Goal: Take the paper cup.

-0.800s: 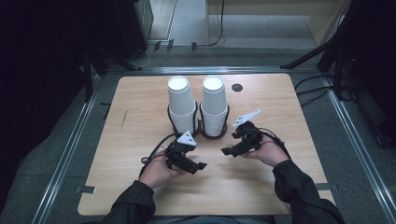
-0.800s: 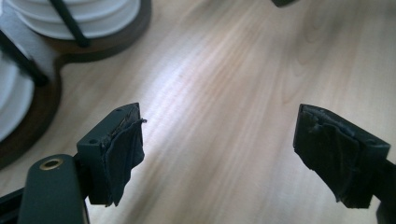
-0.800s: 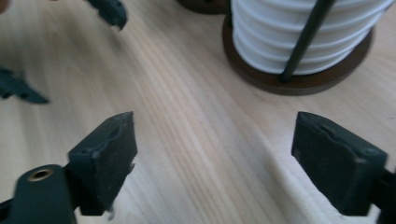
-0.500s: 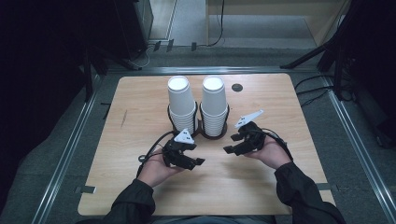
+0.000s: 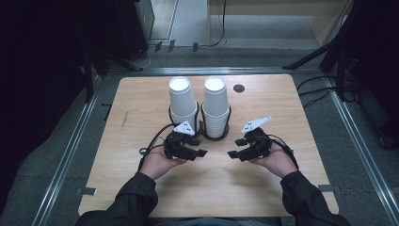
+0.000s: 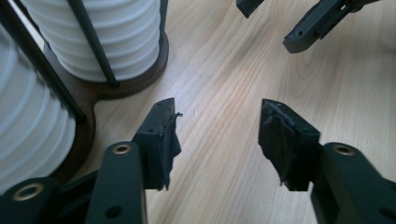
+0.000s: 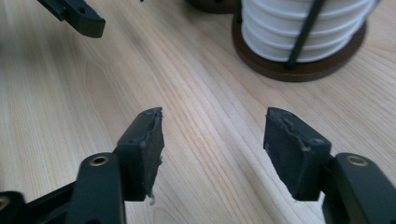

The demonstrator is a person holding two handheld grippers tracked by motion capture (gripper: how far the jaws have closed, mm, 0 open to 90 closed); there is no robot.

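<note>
Two stacks of white paper cups, the left stack (image 5: 182, 101) and the right stack (image 5: 216, 106), standing upside down side by side in a dark wire holder (image 5: 201, 129) at mid-worktop (image 5: 131, 141). Left tongs (image 5: 196, 151) held low just in front of the left stack, jaws apart over bare wood, nothing between them. Right tongs (image 5: 236, 149) near the right stack and facing the left pair, jaws likewise apart and empty.

White ribbed paper cups (image 5: 216, 107), dark brown holder base (image 7: 299, 69), black wire rods (image 6: 93, 44), pale wood-grain table (image 5: 141, 101), black grippers.
</note>
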